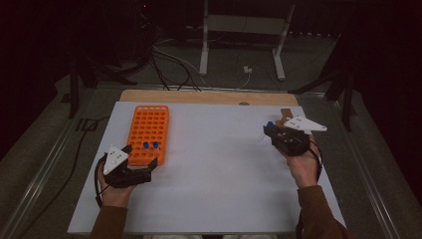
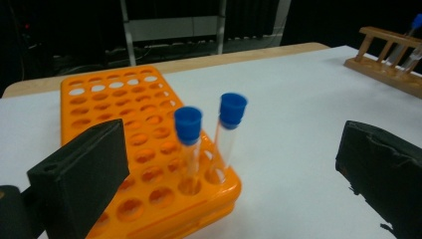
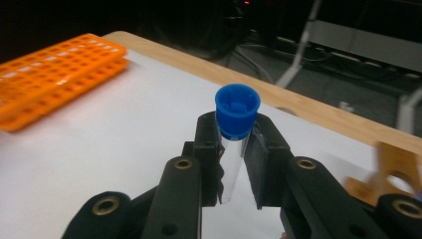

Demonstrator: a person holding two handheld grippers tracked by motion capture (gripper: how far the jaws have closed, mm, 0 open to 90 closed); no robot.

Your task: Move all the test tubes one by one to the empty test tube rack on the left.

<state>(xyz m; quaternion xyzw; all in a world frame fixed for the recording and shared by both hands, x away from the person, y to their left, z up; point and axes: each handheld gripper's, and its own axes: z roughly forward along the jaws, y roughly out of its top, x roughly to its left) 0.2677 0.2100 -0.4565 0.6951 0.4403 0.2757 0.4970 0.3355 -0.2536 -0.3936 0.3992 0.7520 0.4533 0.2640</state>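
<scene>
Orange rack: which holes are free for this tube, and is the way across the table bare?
The white sheet between the orange rack and the right gripper is bare. Two capped tubes crowd the rack's near corner by the left gripper; its other holes are free.

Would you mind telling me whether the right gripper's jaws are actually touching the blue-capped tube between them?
Touching. The right gripper view shows the right gripper with both jaws pressed against the clear body of the blue-capped tube, holding it upright just under its cap.

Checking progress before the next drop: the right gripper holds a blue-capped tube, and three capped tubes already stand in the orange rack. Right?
Not quite: the orange rack has two blue-capped tubes, as the left gripper view shows. The right gripper does hold a blue-capped tube.
</scene>
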